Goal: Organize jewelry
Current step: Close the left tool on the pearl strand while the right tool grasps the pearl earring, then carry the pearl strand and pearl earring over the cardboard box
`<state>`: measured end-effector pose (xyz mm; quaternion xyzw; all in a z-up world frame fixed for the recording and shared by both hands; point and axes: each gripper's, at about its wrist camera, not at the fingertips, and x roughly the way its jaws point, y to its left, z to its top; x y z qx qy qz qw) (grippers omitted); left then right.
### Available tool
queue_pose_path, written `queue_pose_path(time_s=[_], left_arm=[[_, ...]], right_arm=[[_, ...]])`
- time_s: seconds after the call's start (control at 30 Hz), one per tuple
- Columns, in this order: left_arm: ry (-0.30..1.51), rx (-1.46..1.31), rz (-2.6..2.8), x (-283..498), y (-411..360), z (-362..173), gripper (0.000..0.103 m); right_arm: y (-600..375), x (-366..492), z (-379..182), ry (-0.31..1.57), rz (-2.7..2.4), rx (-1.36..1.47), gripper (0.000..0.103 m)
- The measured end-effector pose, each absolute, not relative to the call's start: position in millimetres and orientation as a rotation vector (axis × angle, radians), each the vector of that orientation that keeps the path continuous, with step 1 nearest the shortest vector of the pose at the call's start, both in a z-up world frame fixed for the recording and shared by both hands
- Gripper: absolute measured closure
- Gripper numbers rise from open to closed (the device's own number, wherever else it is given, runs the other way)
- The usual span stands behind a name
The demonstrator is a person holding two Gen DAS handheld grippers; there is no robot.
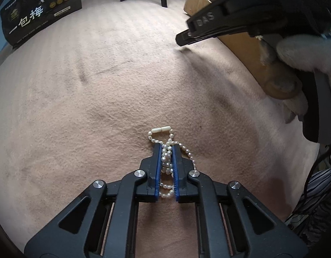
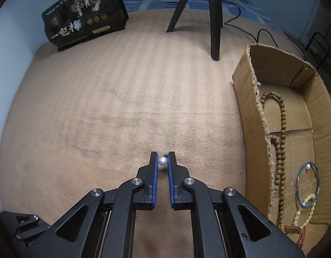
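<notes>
My left gripper (image 1: 166, 147) is shut on a bunched white pearl necklace (image 1: 167, 161) that rests on the beige cloth; its clasp (image 1: 161, 129) lies just beyond the fingertips. My right gripper (image 2: 162, 155) is shut on a single pearl earring (image 2: 162, 162) with a thin post, held between the blue pads just above the cloth. The right gripper also shows in the left wrist view (image 1: 182, 37), at the upper right near the cardboard box (image 1: 247, 49). The box (image 2: 257, 129) stands at the right and holds a brown bead necklace (image 2: 280, 150), a blue ring bangle (image 2: 307, 185) and a pale bead strand (image 2: 303, 210).
A black snack package (image 2: 83, 19) stands at the far left of the cloth (image 2: 100, 107). Black tripod legs (image 2: 214, 21) and a cable (image 2: 249, 30) are at the back. A gloved hand (image 1: 309, 53) holds the right gripper.
</notes>
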<state>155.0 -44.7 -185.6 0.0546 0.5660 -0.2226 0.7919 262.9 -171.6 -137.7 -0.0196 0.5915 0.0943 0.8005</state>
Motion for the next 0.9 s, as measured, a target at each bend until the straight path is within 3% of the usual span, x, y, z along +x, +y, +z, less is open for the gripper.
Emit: queue_pose_path(time_s=[0.5, 0.9], left_arm=[[1.09, -0.035, -0.455, 175.6, -18.5, -131.5, 0.097], [0.965, -0.094, -0.502, 194.5, -50.6, -83.2, 0.097]], right_arm=[[-190.7, 246.0, -91.6, 1.16, 0.244, 0.002, 0.096], [-236.1, 232.7, -53.9, 1.07, 0.198, 0.051, 0.096]])
